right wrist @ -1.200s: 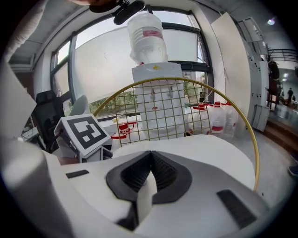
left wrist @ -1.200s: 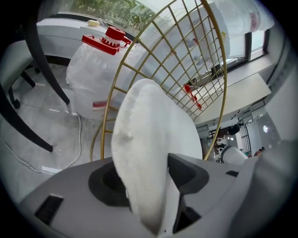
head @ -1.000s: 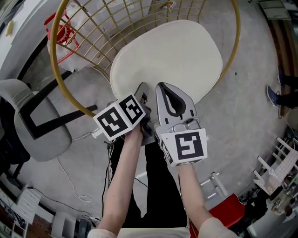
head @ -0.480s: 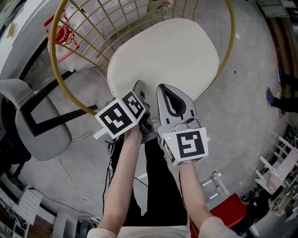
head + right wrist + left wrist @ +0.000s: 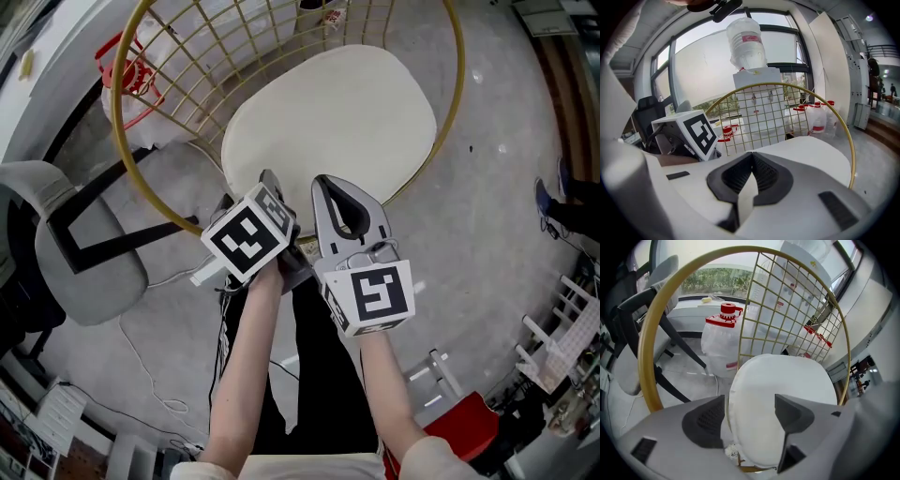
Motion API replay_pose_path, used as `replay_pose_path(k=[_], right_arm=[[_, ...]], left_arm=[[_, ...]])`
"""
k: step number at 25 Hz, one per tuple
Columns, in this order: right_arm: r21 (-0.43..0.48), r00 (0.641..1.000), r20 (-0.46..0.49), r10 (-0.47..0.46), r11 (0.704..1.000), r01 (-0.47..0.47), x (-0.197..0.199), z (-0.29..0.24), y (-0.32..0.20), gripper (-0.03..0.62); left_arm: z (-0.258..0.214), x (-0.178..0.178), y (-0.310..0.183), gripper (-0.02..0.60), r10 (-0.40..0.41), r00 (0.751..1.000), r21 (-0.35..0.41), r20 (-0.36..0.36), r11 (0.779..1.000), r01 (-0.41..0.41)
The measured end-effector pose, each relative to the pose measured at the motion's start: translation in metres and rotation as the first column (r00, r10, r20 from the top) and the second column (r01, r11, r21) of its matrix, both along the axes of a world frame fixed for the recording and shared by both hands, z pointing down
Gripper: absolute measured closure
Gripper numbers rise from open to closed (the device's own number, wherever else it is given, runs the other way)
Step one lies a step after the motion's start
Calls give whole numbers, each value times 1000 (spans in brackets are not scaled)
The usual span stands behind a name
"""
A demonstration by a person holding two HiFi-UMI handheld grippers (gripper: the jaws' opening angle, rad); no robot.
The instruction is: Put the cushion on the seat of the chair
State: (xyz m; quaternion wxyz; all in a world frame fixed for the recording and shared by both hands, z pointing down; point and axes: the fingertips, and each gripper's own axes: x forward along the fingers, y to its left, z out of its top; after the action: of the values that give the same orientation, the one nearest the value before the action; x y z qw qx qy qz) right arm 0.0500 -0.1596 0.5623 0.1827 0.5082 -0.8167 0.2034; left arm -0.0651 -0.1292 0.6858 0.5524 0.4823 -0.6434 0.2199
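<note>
1. Head view: the cushion [image 5: 333, 117] lies on the seat of the gold wire chair [image 5: 459, 94], as before.
2. The left tool [image 5: 751, 413] has just been opening. Its jaws now stand wide, with the cushion's edge loose between them.
3. The right tool [image 5: 751, 164] stays clamped on the cushion's near edge.

Chair [image 5: 114, 108] seat hidden under cushion [image 5: 328, 122]; chair back cut off, head view top.

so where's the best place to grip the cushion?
Probably the cushion's thin near edge, coming from the open front. It lies flat on the chair, whose gold wire back rings its far side. The right gripper is shut on that edge.
</note>
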Motion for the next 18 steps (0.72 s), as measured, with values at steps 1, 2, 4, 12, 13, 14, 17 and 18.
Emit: replay_pose_path(k=[1,2,4,12,13,14,17,18], right_arm=[[2,1000,1,0,1000,0,2,-2,0,577],[2,1000,2,0,1000,0,4,-5,0,577],[-1,1000,3,2,1000,-2,7,-9,1,577],[-6,1000,17,-1,1000,1,1,-15,4,577],[-3,1000,16,-9,1000,9,-1,-17,4,577],[4,1000,13,-16,1000,16,-3,-19,2,577],[33,1000,6,-15,999,15,-5,-31,-4,577],[39,1000,11,-7,999,6,-3,-35,-6,577]], left_arm=[[-3,2,-1,255,-3,1000,2,-1,1000,3],[-5,5,-1,255,-4,1000,3,-2,1000,4],[-10,9,-1,255,2,1000,4,-4,1000,-2],[-8,11,5,256,-9,996,-62,-87,998,3],[-8,11,4,258,2,996,-61,-86,998,-8],[-11,11,1,259,12,996,-48,-84,999,-16],[-27,11,-12,296,24,996,16,-83,1000,-23],[-33,10,-13,337,18,997,26,-79,1000,-16]])
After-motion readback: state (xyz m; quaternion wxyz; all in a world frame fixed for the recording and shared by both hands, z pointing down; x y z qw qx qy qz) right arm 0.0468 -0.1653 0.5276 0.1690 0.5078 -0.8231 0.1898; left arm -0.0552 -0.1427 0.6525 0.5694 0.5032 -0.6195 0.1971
